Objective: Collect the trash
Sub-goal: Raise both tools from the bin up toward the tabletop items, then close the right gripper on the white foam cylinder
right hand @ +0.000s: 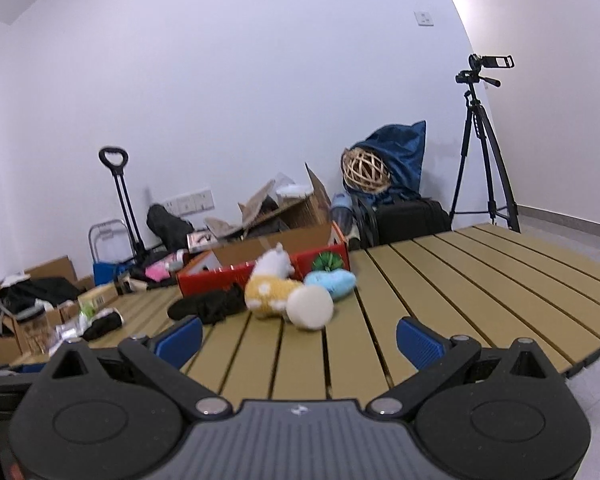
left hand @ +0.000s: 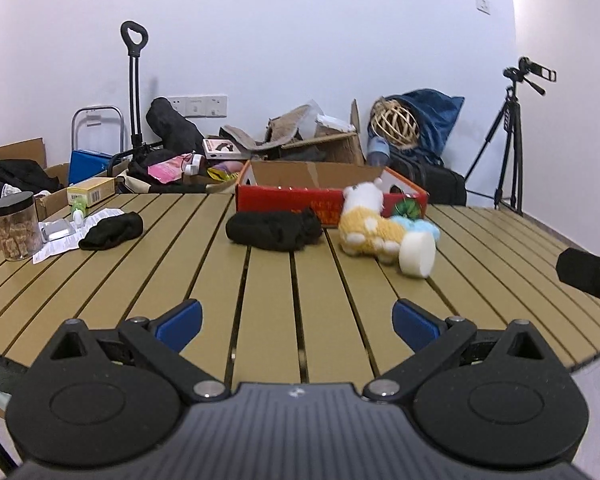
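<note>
I have my left tongs [left hand: 296, 322] spread wide over the slatted bench [left hand: 268, 288], gripping nothing and touching nothing. My right tongs [right hand: 298, 338] are just as wide and empty, hovering above the bench near its front edge. Ahead of me lie a black cloth bundle [left hand: 274, 230], a plush toy [left hand: 366, 222] and a white foam disc [left hand: 418, 254] touching the toy, all in front of the red cardboard box [left hand: 328, 196]; crumpled paper [left hand: 66, 234] sits far left beside a jar [left hand: 16, 226]
</note>
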